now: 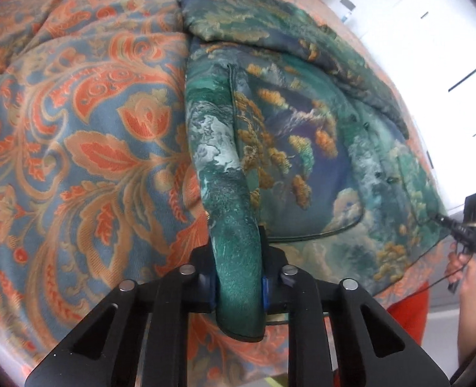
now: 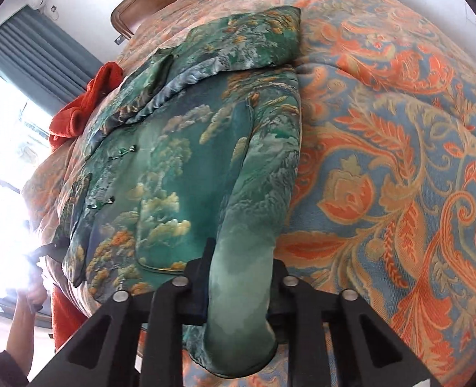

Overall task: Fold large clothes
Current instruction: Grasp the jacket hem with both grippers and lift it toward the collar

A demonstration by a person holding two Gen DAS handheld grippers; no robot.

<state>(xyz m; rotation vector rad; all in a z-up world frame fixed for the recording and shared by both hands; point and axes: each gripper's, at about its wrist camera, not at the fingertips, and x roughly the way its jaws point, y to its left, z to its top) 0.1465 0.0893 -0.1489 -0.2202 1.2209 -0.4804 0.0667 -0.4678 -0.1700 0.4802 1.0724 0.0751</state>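
A padded green jacket with a cloud and tree print lies spread on the bed, its sleeves folded in across its top end. My left gripper is shut on a rolled fold at the jacket's near hem corner. In the right wrist view the same jacket lies with its knot buttons on the left. My right gripper is shut on a thick fold of its other hem corner. The right gripper also shows at the right edge of the left wrist view, held by a hand.
The bed is covered by an orange and blue paisley quilt, also in the right wrist view. A red cloth lies beside the jacket near the window. A wooden headboard stands at the far end.
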